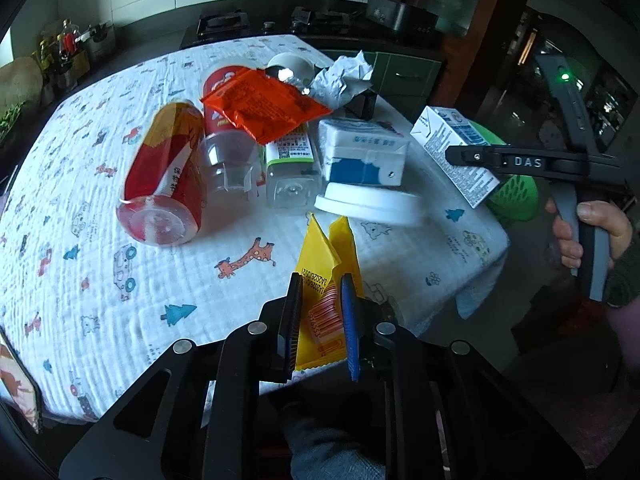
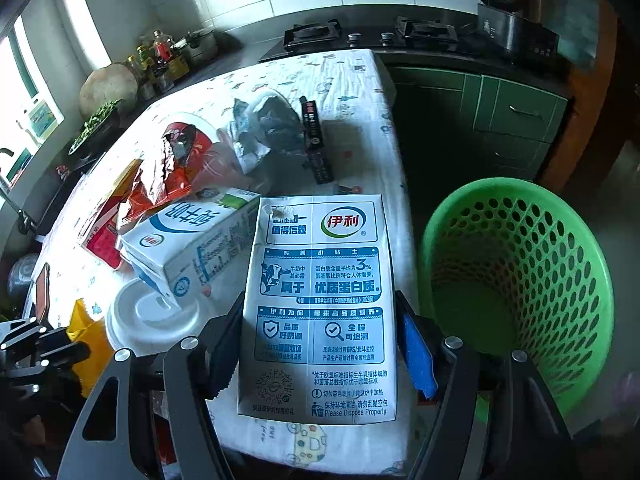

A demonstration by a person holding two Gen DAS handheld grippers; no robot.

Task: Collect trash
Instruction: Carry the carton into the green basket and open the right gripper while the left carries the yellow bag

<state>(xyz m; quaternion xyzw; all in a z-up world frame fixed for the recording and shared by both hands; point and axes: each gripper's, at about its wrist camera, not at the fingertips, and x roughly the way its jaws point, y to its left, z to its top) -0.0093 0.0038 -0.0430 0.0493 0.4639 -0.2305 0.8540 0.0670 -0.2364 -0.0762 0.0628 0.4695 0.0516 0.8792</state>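
Observation:
My left gripper (image 1: 320, 316) is shut on a yellow wrapper (image 1: 326, 256) and holds it above the table's near edge. My right gripper (image 2: 320, 344) is shut on a white and blue milk carton (image 2: 320, 300); the same carton shows in the left wrist view (image 1: 452, 152), held off the table's right edge. A green perforated basket (image 2: 516, 280) stands on the floor right of the table. Trash lies on the table: a second milk carton (image 1: 362, 152), a white lid (image 1: 368, 204), a red can (image 1: 164, 184), a clear cup (image 1: 230, 164), an orange wrapper (image 1: 264, 104), crumpled paper (image 1: 344, 76).
The table (image 1: 100, 280) has a white cloth with animal prints. A small black box (image 2: 316, 140) lies at the far right of the table. A stove (image 2: 360, 36) and green cabinets (image 2: 512, 116) stand behind. Jars and vegetables (image 2: 160, 60) line the left counter.

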